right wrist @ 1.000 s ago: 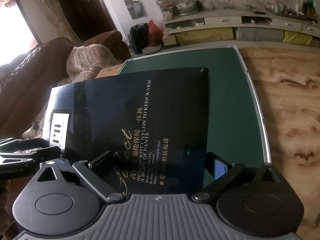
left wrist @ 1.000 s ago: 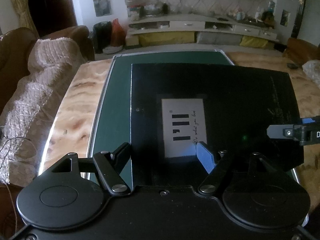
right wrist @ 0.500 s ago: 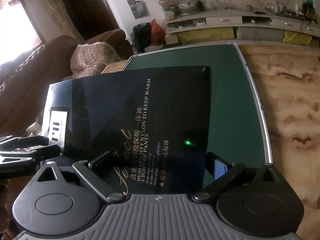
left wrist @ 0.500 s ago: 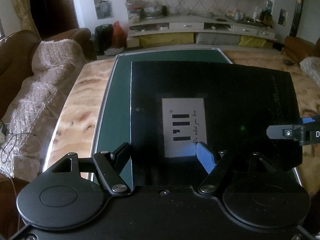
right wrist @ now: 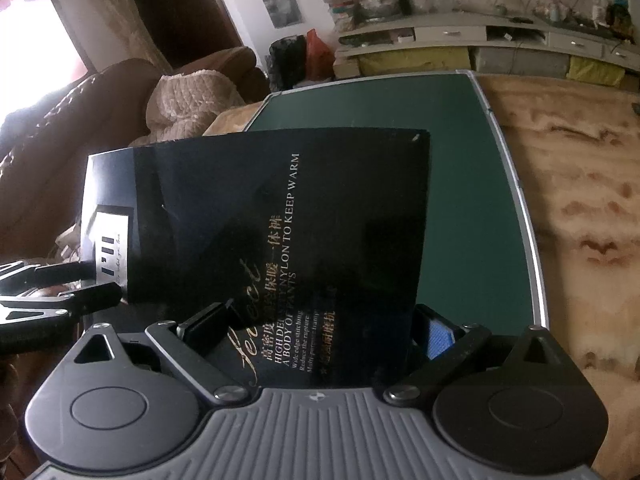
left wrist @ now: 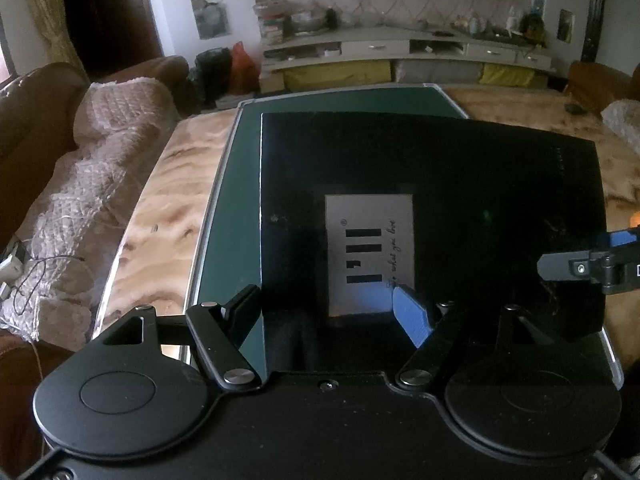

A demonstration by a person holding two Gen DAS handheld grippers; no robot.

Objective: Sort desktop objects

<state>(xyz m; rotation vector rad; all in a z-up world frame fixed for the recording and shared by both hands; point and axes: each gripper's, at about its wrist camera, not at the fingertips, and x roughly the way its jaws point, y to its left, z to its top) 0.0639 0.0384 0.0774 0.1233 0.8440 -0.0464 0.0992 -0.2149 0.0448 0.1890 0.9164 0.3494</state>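
A flat black box (left wrist: 460, 180) with a white label (left wrist: 368, 252) is held off the green mat (left wrist: 232, 220) by both grippers. My left gripper (left wrist: 326, 308) is shut on its near edge by the label, one finger at the box's left edge and the blue pad (left wrist: 408, 316) on the label side. In the right wrist view the box (right wrist: 340, 200) shows gold lettering and runs between the fingers of my right gripper (right wrist: 320, 328), which is shut on it. The left wrist view shows the right gripper (left wrist: 576, 256) clamping the box's right edge. The right wrist view shows the left gripper (right wrist: 80, 284) clamping the label end.
The green mat (right wrist: 460, 120) lies on a marble-patterned table (left wrist: 160, 220). A brown sofa with a beige knitted cover (left wrist: 80, 160) stands to the left. A low TV cabinet (left wrist: 400, 48) with clutter runs along the far wall.
Both grippers have risen slightly with the box held between them. More of the green mat shows beyond the box's far edge. The grips have not changed.
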